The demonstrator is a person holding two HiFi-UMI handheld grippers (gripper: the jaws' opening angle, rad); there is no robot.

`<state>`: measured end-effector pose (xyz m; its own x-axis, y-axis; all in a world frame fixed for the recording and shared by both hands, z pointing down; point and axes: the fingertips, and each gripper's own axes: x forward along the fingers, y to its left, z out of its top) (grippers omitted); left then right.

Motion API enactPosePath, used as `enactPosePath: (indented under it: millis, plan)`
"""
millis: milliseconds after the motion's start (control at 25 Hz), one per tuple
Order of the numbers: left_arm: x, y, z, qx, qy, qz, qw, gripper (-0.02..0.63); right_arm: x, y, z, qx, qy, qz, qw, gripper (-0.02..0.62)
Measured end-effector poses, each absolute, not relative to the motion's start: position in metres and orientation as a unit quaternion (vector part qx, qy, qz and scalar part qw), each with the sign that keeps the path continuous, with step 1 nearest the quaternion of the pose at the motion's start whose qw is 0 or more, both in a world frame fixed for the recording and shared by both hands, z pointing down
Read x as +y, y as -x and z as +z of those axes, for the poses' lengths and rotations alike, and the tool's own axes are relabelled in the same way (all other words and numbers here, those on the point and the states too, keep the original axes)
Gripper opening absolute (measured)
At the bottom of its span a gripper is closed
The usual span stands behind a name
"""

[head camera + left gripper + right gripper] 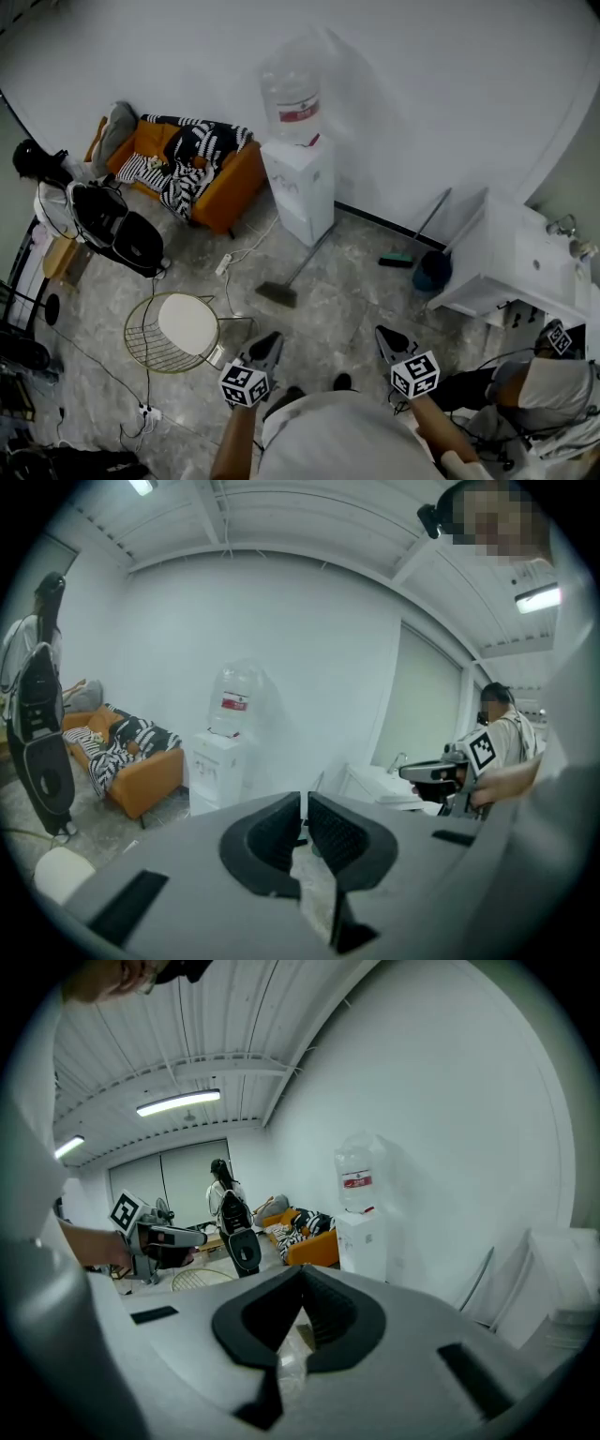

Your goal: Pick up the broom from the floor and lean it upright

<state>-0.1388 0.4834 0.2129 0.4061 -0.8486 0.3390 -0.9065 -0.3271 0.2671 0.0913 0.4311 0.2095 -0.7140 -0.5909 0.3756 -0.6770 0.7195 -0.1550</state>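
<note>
The broom lies on the grey floor in the head view, its dark bristle head (278,294) toward me and its thin handle (314,253) running up to the foot of the water dispenser. My left gripper (269,345) hovers a short way in front of the bristle head, apart from it, jaws shut and empty. My right gripper (387,337) hangs to the right at the same height, also shut with nothing in it. In the left gripper view the left gripper (305,803) has its pads nearly together. In the right gripper view the right gripper (302,1277) has its tips meeting.
A white water dispenser (298,187) stands at the wall, an orange sofa (202,173) to its left. A wire basket with a white disc (173,330) sits left of my left gripper. A second long-handled tool (412,246) and blue dustpan (433,270) lean by a white cabinet (525,258). Another person (553,375) crouches at right.
</note>
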Motion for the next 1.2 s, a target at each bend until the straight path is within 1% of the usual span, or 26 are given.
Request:
enactPosePath:
  millis: [440,640,960,1200]
  plan:
    - [0.435,0.092,0.223,-0.55,-0.801,0.06,0.23,0.025,0.392,-0.146,0.236,-0.909,-0.34,0.172,0.167,0.0]
    - [0.4,0.082,0.222,-0.539,-0.809,0.067,0.224,0.025,0.363,-0.157,0.238,-0.906,-0.347,0.176,0.165,0.0]
    - [0.341,0.088,0.231,-0.524,-0.817,0.068,0.229,0.025,0.318,-0.161,0.247,-0.894,-0.37,0.183,0.176,0.0]
    - [0.276,0.102,0.242,-0.503,-0.828,0.074,0.237,0.025,0.268,-0.152,0.252,-0.883,-0.383,0.183,0.2,0.0]
